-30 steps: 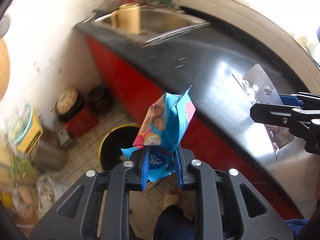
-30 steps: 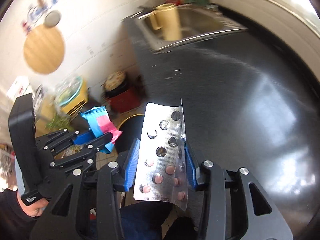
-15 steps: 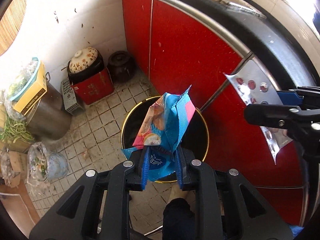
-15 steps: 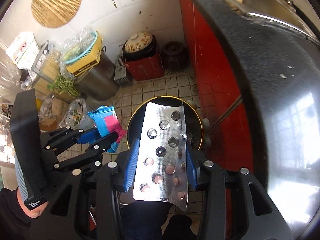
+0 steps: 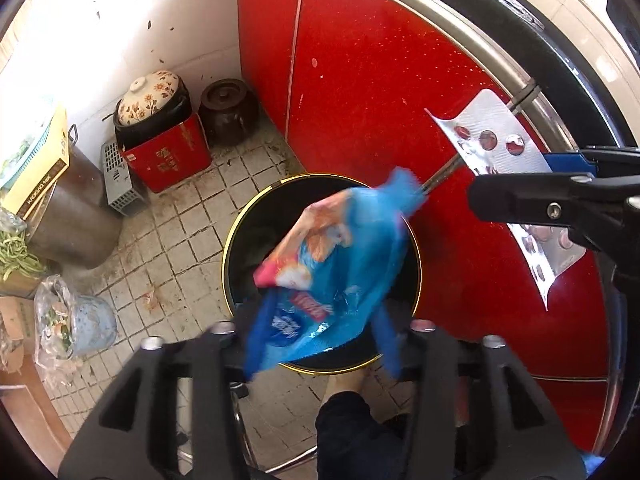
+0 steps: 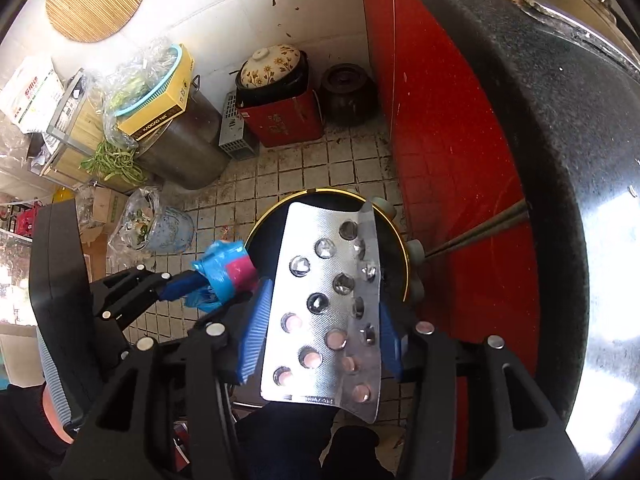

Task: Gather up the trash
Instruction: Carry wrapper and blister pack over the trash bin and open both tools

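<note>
A blue and pink snack wrapper (image 5: 332, 272) tips over, blurred, above the black bin with a gold rim (image 5: 225, 256). My left gripper (image 5: 320, 340) is opening; its blue pads stand wide on either side of the wrapper and no longer press it. In the right wrist view the wrapper (image 6: 228, 276) sits at the left gripper's (image 6: 192, 292) tips. My right gripper (image 6: 322, 332) holds a silver blister pack (image 6: 320, 312) over the bin (image 6: 320, 190). Its jaws are opening, with the pads still against the pack's edges. The left wrist view shows the blister pack (image 5: 492, 140) in the right gripper (image 5: 516, 184).
Red cabinet doors (image 5: 380, 100) under a black countertop (image 6: 560, 160) stand right of the bin. A floral-lidded pot on a red box (image 5: 168, 152), a dark jar (image 5: 228, 112), a steel pot (image 6: 180, 152) and a bagged bucket of scraps (image 5: 76, 320) line the tiled floor. A person's leg (image 5: 352, 432) is below.
Both grippers dropped from counter height to just above the bin. The left jaws have spread and the wrapper has tipped sideways out of their grip. The right jaws have widened slightly around the blister pack.
</note>
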Tool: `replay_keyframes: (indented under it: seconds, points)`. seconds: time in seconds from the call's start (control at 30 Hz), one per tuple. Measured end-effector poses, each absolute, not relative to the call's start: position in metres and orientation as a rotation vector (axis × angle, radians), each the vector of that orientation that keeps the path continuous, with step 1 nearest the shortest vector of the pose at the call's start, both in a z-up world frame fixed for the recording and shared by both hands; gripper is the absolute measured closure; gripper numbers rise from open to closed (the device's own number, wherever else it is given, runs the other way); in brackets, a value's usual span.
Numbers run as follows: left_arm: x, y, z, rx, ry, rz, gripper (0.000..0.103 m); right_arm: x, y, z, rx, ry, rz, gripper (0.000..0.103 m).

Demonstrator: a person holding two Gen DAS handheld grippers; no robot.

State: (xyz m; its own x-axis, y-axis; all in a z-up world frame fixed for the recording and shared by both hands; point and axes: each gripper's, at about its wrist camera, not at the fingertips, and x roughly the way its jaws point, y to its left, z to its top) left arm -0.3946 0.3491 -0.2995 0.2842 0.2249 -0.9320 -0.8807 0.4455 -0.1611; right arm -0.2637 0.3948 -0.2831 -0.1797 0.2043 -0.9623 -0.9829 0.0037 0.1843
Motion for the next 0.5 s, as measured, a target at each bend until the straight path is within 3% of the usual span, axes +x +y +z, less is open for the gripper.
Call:
replay_keyframes:
  seconds: [0.13,0.23,0.5]
  points:
    - [-0.397,0.348,-0.300,-0.793,1.002,0.859,0.037,-0.265,0.394,-0.283,-0.943,1.195,1.416,0.039]
    - [-0.400,0.345,-0.298,-0.794,0.993,0.867,0.021,-0.265,0.391,-0.278,-0.940,1.191,1.413,0.039]
    - [-0.395,0.331,-0.279,-0.760,1.000,0.856,0.014,-0.255,0.367,-0.226,-0.866,1.134,1.437,0.035]
